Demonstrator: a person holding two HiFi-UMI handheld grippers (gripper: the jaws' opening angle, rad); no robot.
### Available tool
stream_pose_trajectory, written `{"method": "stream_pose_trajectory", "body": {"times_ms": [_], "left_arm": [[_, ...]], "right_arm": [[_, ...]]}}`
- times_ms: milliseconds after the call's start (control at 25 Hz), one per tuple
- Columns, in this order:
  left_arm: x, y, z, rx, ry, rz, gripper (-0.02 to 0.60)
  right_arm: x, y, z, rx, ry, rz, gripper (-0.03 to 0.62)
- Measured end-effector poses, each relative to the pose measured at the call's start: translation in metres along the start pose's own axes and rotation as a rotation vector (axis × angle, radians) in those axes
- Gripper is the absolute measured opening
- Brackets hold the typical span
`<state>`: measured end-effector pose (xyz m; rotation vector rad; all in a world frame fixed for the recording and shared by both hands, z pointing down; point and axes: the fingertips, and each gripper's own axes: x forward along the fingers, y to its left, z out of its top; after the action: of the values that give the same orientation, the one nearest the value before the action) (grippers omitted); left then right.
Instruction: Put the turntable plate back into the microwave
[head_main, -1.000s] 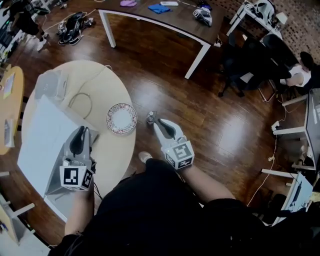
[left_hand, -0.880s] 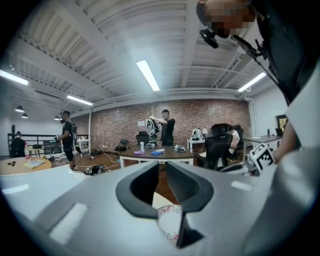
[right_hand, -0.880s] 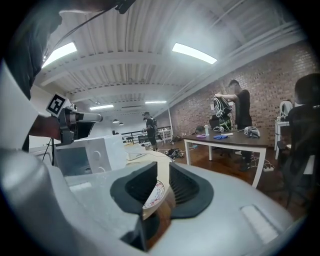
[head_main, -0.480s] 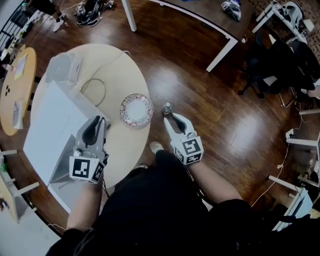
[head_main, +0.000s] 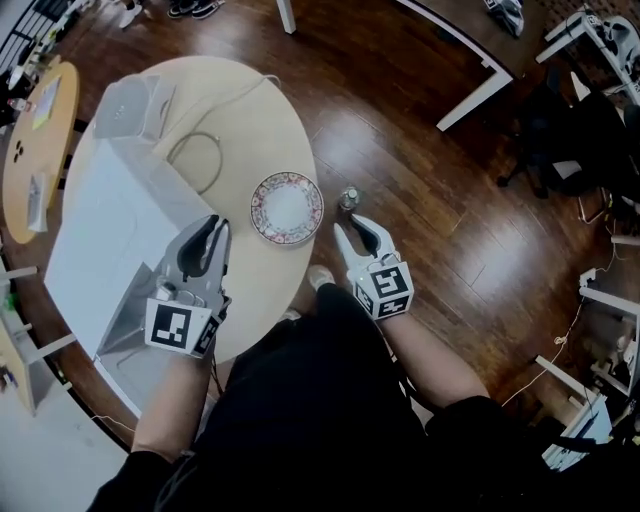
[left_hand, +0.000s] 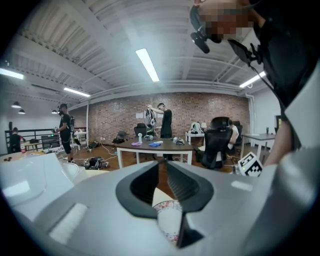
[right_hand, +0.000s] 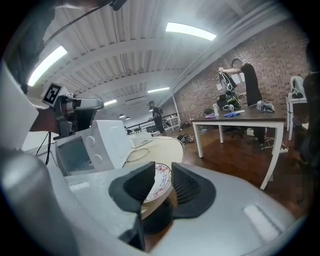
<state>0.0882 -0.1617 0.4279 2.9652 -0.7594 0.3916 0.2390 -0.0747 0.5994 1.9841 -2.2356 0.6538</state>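
Note:
The turntable plate, white with a red patterned rim, lies on the round beige table near its right edge. It shows beyond the jaws in the left gripper view and in the right gripper view. My left gripper hovers over the table just left of the plate, its jaws a narrow gap apart with nothing between them. My right gripper hangs off the table edge right of the plate. Its jaws have just been opening and nothing is pressed between them.
A white microwave stands on the table's left with its door swung open towards me; it also shows as the microwave left of the right jaws. A white box and looped cable lie behind. A small jar sits on the floor.
The right gripper has dropped lower beside the table edge and its jaws stand wider. The left gripper has edged a little closer to the plate. The plate has not moved.

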Motion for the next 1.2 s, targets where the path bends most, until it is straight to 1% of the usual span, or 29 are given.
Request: {"method": "stream_pose_trajectory", "body": {"times_ms": [320, 560, 680, 840, 1200], "left_arm": [[0.018, 0.0, -0.004, -0.039, 0.026, -0.009, 0.063], [0.026, -0.001, -0.001, -0.026, 0.041, -0.023, 0.063], [0.029, 0.003, -0.001, -0.028, 0.054, -0.023, 0.063], [0.034, 0.004, 0.003, -0.026, 0.055, -0.032, 0.063], [0.032, 0.005, 0.002, -0.033, 0.065, -0.014, 0.061]], "right_arm": [[0.027, -0.005, -0.02, 0.049, 0.054, 0.011, 0.104], [0.045, -0.012, -0.036, 0.099, 0.096, 0.011, 0.11], [0.054, -0.009, -0.043, 0.127, 0.117, 0.025, 0.129], [0.064, -0.01, -0.049, 0.154, 0.134, 0.022, 0.138], [0.085, -0.01, -0.072, 0.257, 0.195, 0.028, 0.16]]}}
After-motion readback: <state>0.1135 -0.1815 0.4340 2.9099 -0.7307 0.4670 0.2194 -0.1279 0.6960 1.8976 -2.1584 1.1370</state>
